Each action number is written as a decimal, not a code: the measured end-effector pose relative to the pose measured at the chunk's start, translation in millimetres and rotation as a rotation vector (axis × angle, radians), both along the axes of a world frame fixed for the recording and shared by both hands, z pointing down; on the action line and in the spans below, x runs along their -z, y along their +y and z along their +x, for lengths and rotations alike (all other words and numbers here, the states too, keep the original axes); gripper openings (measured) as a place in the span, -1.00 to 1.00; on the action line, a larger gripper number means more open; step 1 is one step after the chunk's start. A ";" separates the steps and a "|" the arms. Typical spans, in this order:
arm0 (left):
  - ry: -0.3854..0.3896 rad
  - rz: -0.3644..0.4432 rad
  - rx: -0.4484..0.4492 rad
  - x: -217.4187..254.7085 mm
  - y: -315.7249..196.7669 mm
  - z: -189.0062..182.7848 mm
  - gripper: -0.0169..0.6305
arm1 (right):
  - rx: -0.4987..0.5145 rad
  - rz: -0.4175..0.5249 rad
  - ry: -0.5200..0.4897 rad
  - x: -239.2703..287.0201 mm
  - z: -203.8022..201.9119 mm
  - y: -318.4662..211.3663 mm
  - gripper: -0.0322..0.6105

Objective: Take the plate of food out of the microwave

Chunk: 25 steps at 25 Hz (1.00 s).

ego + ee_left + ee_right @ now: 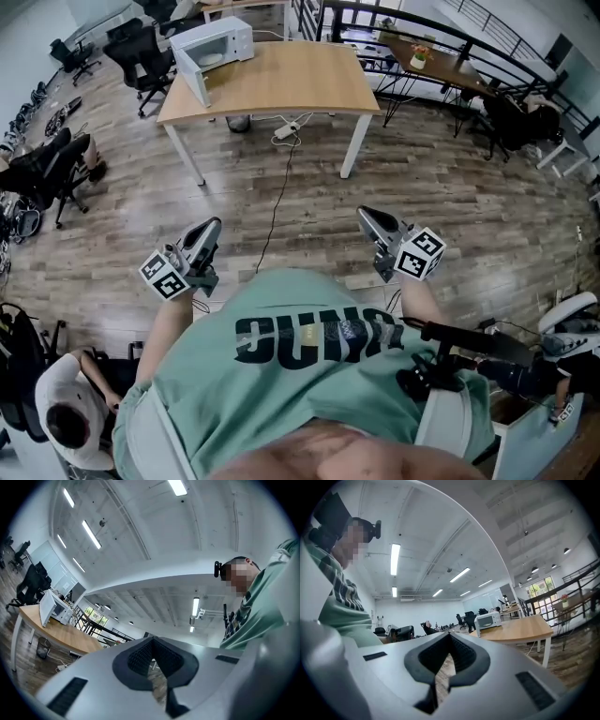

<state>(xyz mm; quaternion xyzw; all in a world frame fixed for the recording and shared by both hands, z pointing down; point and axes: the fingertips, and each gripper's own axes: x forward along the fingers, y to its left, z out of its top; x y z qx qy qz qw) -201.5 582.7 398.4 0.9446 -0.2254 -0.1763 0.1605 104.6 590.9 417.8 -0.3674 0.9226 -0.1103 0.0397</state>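
The microwave (217,42) stands at the tabletop's (291,84) far left corner, long axis across, open front toward the person; its contents are too small to tell. Well short of it, the left tongs (212,225) and right tongs (366,214) are pressed together, empty.

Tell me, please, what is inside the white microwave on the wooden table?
The white microwave has its door open. In its cavity a pale, flat round shape shows, probably the plate. Any food on it is too small to make out.
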 end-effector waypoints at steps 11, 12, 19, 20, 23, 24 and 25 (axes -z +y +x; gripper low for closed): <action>-0.026 0.003 -0.048 1.3 5.7 67.7 -0.94 | -0.025 0.021 -0.014 -2.2 57.1 14.1 -0.88; -0.027 0.002 -0.052 1.1 6.7 74.9 -0.94 | -0.026 0.021 -0.016 -2.9 63.5 16.0 -0.88; -0.032 -0.020 -0.080 0.6 15.0 135.5 -0.94 | -0.026 -0.005 -0.035 -9.8 116.3 32.1 -0.88; -0.029 -0.027 -0.085 -0.9 16.6 145.6 -0.94 | -0.025 -0.011 -0.038 -12.8 124.8 34.8 -0.88; -0.036 -0.046 -0.108 -7.8 20.8 175.2 -0.94 | -0.027 -0.027 -0.054 -22.6 147.8 41.9 -0.88; -0.045 -0.050 -0.117 -10.4 21.7 184.3 -0.94 | -0.031 -0.033 -0.062 -26.1 154.4 43.1 -0.88; -0.053 -0.053 -0.126 -12.6 22.4 192.6 -0.94 | -0.034 -0.041 -0.071 -29.8 160.2 43.6 -0.88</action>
